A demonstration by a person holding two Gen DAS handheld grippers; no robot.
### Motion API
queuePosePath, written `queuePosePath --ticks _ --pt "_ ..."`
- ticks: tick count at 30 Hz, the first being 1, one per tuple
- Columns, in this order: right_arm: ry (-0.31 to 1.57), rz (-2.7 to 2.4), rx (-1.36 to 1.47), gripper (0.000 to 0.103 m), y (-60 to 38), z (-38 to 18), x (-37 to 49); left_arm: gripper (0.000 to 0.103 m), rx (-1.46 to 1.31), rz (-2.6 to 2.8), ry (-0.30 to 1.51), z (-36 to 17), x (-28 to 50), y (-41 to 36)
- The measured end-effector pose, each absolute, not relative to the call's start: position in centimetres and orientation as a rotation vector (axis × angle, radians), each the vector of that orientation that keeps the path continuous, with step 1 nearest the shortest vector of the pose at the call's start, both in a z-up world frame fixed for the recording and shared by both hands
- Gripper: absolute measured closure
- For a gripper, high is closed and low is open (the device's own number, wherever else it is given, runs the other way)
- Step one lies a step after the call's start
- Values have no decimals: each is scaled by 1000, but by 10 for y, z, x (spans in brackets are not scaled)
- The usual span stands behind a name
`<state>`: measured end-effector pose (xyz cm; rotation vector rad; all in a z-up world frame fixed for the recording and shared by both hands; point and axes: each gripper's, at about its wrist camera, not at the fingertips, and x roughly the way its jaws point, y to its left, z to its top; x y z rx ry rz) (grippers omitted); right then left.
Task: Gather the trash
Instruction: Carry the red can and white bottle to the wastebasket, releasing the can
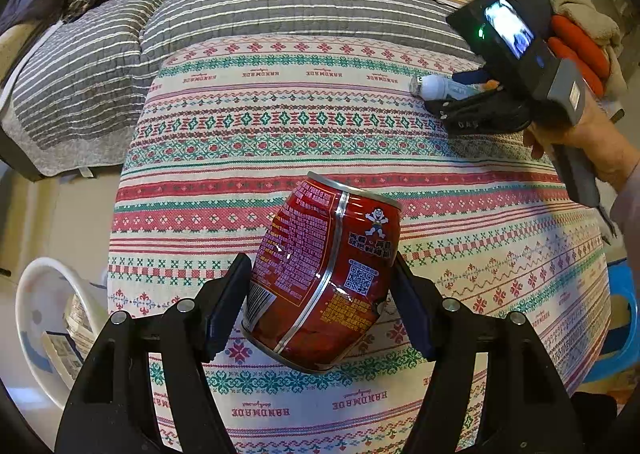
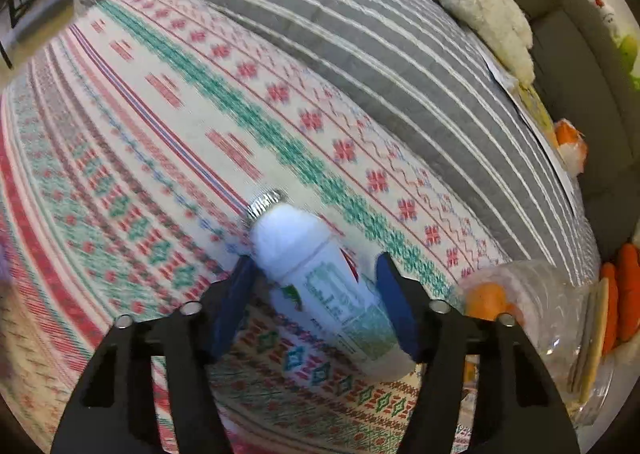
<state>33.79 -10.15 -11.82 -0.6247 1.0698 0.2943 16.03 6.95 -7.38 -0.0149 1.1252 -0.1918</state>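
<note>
A dented red drink can (image 1: pixel 320 274) hangs tilted above the patterned blanket (image 1: pixel 280 126), and my left gripper (image 1: pixel 322 294) is shut on it, with a black pad against each side. A small white bottle (image 2: pixel 320 286) with a foil cap lies slantwise between the blue pads of my right gripper (image 2: pixel 316 294), which touch it on both sides. In the left wrist view the right gripper (image 1: pixel 476 94) is at the blanket's far right, a hand on its handle, with the white bottle (image 1: pixel 440 88) sticking out of it to the left.
A white basin (image 1: pixel 36 294) holding paper boxes stands on the floor at lower left. A blue container (image 1: pixel 624 314) is at the right edge. A clear plastic tub (image 2: pixel 540 314) with something orange lies beside the bottle. A grey striped quilt (image 1: pixel 280 2) and a white plush toy (image 2: pixel 480 6) lie farther back.
</note>
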Motion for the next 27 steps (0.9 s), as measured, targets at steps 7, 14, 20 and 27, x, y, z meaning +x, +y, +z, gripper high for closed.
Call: queuePosePath --ticks 7,14,20,27 --pt "1025 274 -529 55 -108 -112 295 37 -41 -142 1068 -67 156 80" --pt "1024 263 -265 57 -125 -101 227 37 -92 -97 1014 -47 137 90" --pt "1020 252 -132 58 -114 -84 183 37 -85 -77 960 -31 114 91" --pt "925 288 41 60 -90 -47 138 37 -89 -33 907 -25 84 105"
